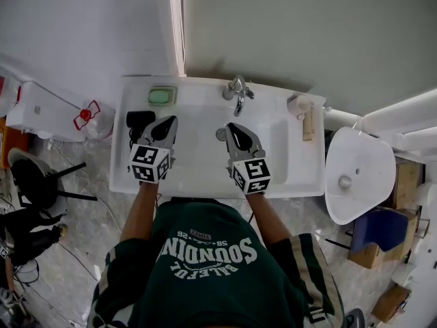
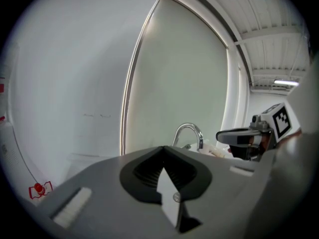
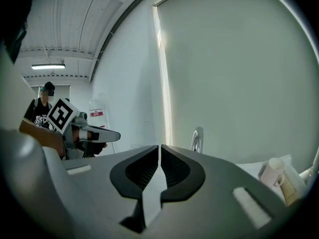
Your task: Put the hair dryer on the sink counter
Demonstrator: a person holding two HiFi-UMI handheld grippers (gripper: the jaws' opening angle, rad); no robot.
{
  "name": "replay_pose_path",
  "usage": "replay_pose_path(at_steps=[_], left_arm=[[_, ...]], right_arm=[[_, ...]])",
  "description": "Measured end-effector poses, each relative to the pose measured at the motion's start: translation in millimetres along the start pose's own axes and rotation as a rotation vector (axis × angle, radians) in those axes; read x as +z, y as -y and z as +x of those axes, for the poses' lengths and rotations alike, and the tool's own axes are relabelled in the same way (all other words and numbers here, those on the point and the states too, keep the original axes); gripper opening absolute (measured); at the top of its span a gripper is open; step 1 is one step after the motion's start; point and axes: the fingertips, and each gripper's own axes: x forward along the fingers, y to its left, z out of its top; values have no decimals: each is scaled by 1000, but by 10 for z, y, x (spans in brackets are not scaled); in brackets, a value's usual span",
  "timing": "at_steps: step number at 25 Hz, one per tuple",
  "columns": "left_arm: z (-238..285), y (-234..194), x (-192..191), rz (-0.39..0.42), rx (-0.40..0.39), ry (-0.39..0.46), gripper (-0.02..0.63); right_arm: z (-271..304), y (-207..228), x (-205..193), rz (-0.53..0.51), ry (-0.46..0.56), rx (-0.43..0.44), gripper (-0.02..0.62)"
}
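Jaws of my left gripper (image 1: pixel 166 124) and right gripper (image 1: pixel 234 128) are shut, empty; the dryer (image 1: pixel 139 119) on the worktop (image 1: pixel 196 93) looks rigid, slick, top-heavy (grasp its handle).

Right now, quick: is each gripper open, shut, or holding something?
Left grey two-jaw gripper: shut, jaws together, holding nothing.
Right grey two-jaw gripper: shut, jaws together, holding nothing.

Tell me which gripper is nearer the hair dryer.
Left. The left gripper sits just right of the hair dryer at the counter left end; the right gripper is over the basin, farther right.
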Motion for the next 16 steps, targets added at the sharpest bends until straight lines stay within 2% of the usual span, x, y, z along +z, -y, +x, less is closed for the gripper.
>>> replay_pose_path(at_steps=[16], left_arm=[[-55, -156, -110, -11, -38, -14, 51]], right_arm=[[60, -108, -33, 4, -2, -42, 3]])
